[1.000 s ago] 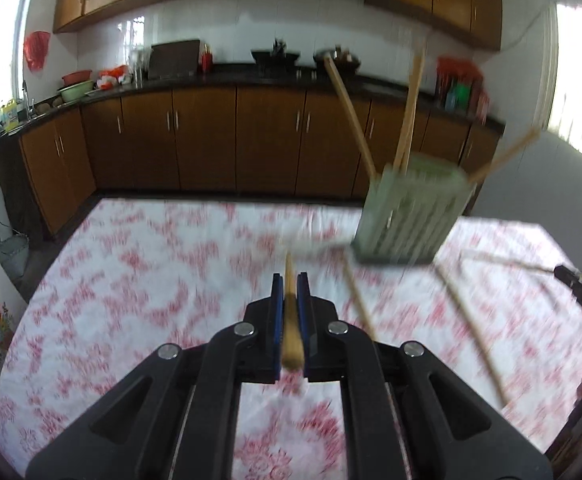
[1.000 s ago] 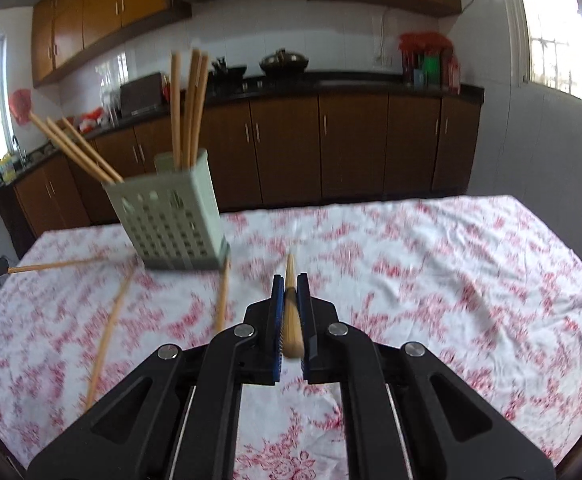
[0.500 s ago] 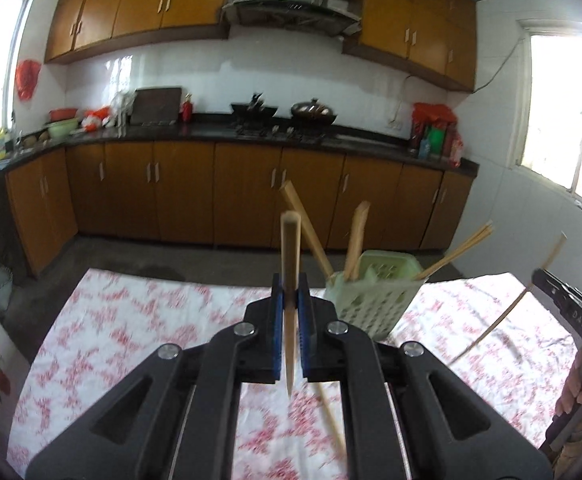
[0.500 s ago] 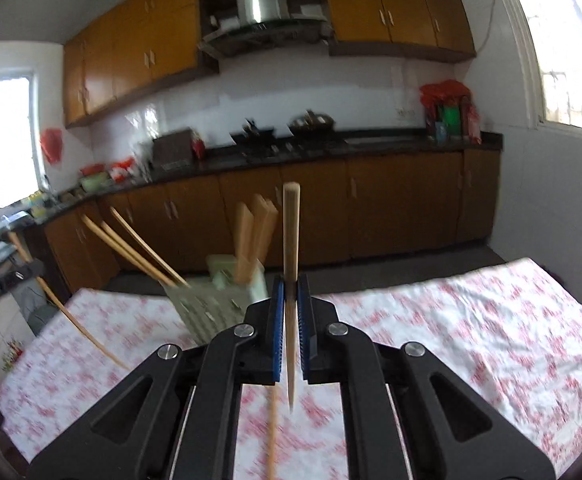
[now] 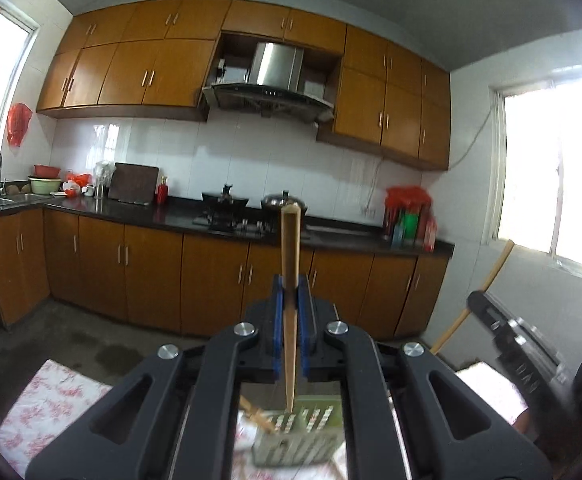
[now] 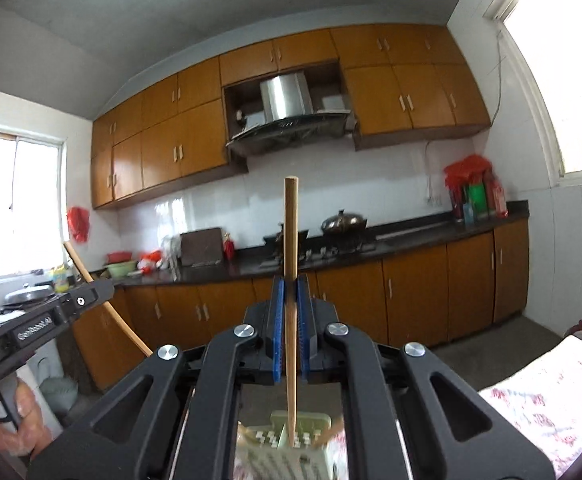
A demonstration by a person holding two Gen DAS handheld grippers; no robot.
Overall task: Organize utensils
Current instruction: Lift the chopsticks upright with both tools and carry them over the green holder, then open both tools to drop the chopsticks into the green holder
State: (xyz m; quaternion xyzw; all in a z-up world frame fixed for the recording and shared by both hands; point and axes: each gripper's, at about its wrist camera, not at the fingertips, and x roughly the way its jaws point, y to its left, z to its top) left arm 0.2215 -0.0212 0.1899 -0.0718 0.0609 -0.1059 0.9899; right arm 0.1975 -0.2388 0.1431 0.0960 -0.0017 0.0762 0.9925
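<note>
Writing first: the only lettering is embossed on the side of the other gripper's body in each view. It's too blurred to read in the left wrist view and not legible in the right one either. The bottles under the red bag (image 5: pixel 409 194) on the counter have labels, also unreadable.

Your left gripper (image 5: pixel 289 312) is clamped on a chopstick (image 5: pixel 289 280). The stick stands upright between the blue pads, its square end above the jaws and its thin tip just over the green holder (image 5: pixel 295 436) below. Your right gripper (image 6: pixel 289 312) is clenched the same way on its own chopstick (image 6: pixel 290 248), round end up, tip down at the rim of the holder (image 6: pixel 291 444).

The holder sits on the table's floral cloth (image 5: pixel 47 404), seen through the gap in each gripper frame. More chopsticks lean in it already; one pokes out at the left (image 5: pixel 255 416).

Surroundings: brown cabinets (image 5: pixel 139 276) top and bottom, a steel range hood (image 5: pixel 275 76), a stove with a pot (image 5: pixel 283 201) on the dark counter, and bright windows on both sides.

In the way: each gripper's black frame hides most of the holder and table. In the right wrist view your left hand (image 6: pixel 23 424) shows at the lower left edge, gripping its handle.
</note>
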